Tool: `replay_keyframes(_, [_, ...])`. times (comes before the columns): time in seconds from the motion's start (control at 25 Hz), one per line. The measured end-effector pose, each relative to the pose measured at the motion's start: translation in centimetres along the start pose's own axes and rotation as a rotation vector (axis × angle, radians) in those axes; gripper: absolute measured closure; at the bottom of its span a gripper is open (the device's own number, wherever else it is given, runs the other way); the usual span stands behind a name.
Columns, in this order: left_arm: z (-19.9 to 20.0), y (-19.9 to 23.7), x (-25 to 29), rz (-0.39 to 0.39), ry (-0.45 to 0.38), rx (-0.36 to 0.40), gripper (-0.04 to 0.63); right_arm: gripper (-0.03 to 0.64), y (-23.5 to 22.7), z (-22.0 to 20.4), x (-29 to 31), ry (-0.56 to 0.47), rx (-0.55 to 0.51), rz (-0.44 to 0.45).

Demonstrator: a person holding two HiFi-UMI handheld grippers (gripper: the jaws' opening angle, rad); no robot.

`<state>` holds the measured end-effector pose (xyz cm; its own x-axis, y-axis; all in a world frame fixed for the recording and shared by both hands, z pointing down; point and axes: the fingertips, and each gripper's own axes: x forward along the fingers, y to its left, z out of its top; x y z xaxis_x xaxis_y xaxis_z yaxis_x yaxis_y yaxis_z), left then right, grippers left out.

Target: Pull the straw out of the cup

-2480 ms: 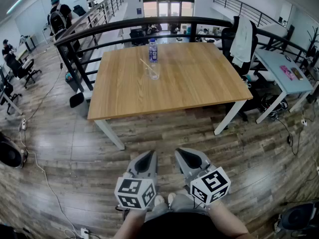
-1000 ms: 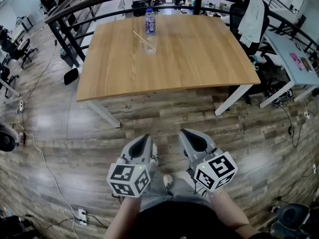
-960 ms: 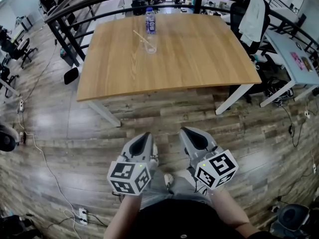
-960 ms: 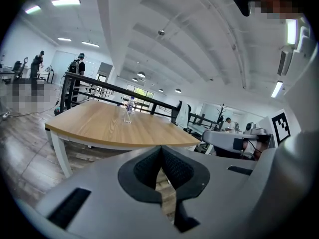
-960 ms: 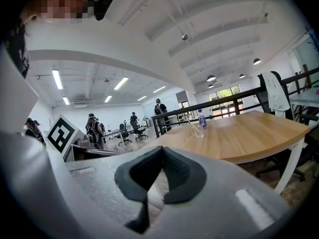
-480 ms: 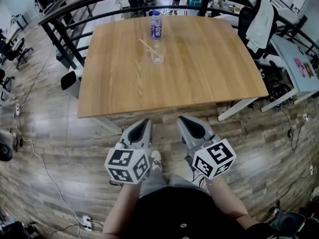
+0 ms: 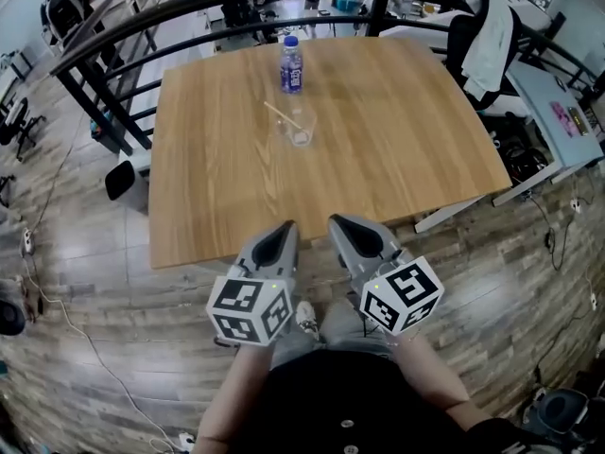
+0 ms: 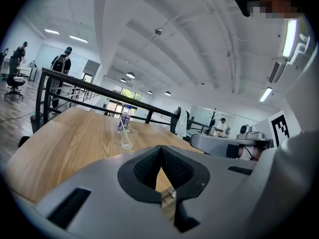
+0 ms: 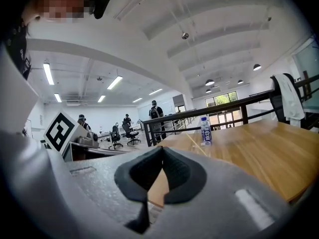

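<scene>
A clear cup (image 7: 299, 133) stands on the wooden table (image 7: 397, 149), past its middle, with a pale straw (image 7: 280, 114) leaning out to the left. The cup (image 8: 127, 137) and straw (image 8: 124, 133) also show small and far off in the left gripper view. The straw (image 9: 194, 143) is faint in the right gripper view. My left gripper (image 7: 286, 226) and right gripper (image 7: 336, 220) sit side by side at the table's near edge, well short of the cup. Both are shut, with nothing between the jaws (image 8: 160, 149) (image 9: 162, 149).
A water bottle (image 7: 291, 64) with a blue label stands just behind the cup. A black railing (image 7: 123, 28) runs along the table's far and left sides. An office chair with a white garment (image 7: 493, 34) stands at the far right, beside a light desk (image 7: 558, 112).
The person has walked up to the table. Both grippers, still shut, have moved forward from over the floor to the table's near edge. The cup and bottle have not moved.
</scene>
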<state>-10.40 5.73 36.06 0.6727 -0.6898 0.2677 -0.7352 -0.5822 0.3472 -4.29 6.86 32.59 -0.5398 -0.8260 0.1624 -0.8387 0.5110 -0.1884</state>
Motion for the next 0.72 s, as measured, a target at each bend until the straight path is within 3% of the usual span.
replay_keyframes(0.32, [0.4, 1.8, 1.9, -0.03, 0.025, -0.012, 0.579, 0.618, -1.6, 0.0, 2.0, 0.013, 0.013, -0.038])
replay_keyframes(0.72, [1.7, 4.3, 4.1, 0.001, 0.026, -0.016, 0.579, 0.618, -3.4, 0.4, 5.5, 0.021, 0.023, -0.002])
